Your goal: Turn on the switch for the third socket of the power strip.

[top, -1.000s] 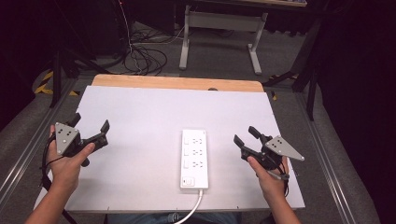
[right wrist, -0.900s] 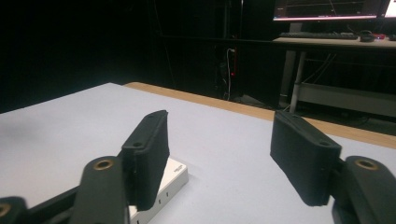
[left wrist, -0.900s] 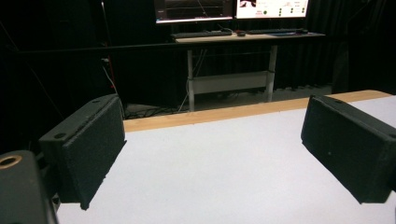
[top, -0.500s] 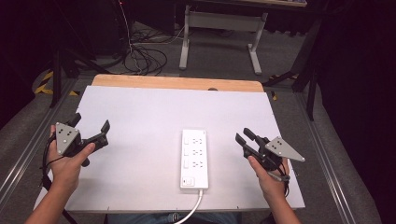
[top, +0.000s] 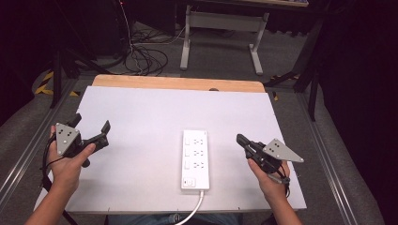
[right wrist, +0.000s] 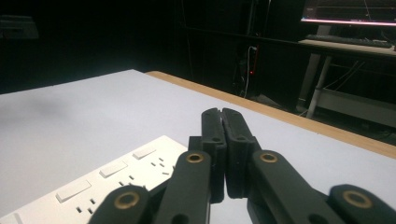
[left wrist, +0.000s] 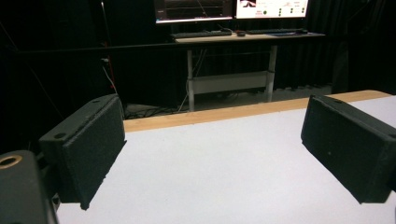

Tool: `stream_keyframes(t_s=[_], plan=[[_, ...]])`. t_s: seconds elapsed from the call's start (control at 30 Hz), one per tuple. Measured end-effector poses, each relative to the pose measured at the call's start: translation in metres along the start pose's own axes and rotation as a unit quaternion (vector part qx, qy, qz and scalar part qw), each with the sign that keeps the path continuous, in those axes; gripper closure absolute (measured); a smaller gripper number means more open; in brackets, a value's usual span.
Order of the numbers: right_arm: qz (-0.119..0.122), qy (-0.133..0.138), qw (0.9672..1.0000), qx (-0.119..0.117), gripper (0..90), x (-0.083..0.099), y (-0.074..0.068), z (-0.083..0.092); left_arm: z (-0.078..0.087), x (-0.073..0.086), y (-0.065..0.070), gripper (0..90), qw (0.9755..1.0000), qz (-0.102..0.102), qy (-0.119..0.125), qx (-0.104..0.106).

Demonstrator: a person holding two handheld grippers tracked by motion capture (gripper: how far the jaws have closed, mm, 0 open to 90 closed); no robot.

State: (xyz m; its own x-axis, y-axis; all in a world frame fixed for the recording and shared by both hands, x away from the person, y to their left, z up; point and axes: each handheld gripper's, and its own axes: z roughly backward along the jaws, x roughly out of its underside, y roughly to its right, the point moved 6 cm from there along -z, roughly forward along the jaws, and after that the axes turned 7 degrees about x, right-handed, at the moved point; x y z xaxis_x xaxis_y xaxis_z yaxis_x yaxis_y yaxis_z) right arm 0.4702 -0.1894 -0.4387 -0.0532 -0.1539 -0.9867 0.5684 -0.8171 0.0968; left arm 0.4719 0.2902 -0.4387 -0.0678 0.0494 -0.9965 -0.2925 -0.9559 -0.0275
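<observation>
Now both claws hover beside the power strip point(top: 195, 158).
Right claw point(top: 239, 139) has just been closing and is clenched on nothing, near the strip; left claw point(top: 91, 127) gapes wide over bare worktop point(top: 141, 108), well apart.

Power strip point(top: 195, 158) lies on the table point(top: 141, 112), between both tools

right claw point(top: 240, 139) jaws gone from spread apart to pressed together, nothing between them, beside the power strip point(top: 195, 158)
</observation>
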Motion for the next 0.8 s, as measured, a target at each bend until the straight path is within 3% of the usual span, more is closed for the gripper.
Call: stream_keyframes(t_s=[0.17, 0.8], plan=[[0.001, -0.01, 0.9999, -0.01, 90.0, 0.0006, -0.0031, -0.0004, 0.0001, -0.0002, 0.0002, 6.8, 1.0, 0.001, 0.001, 0.0], [-0.002, -0.015, 0.9999, -0.007, 90.0, -0.0002, 0.0031, -0.0002, 0.0, -0.0001, -0.0001, 6.8, 1.0, 0.001, 0.0, 0.0]])
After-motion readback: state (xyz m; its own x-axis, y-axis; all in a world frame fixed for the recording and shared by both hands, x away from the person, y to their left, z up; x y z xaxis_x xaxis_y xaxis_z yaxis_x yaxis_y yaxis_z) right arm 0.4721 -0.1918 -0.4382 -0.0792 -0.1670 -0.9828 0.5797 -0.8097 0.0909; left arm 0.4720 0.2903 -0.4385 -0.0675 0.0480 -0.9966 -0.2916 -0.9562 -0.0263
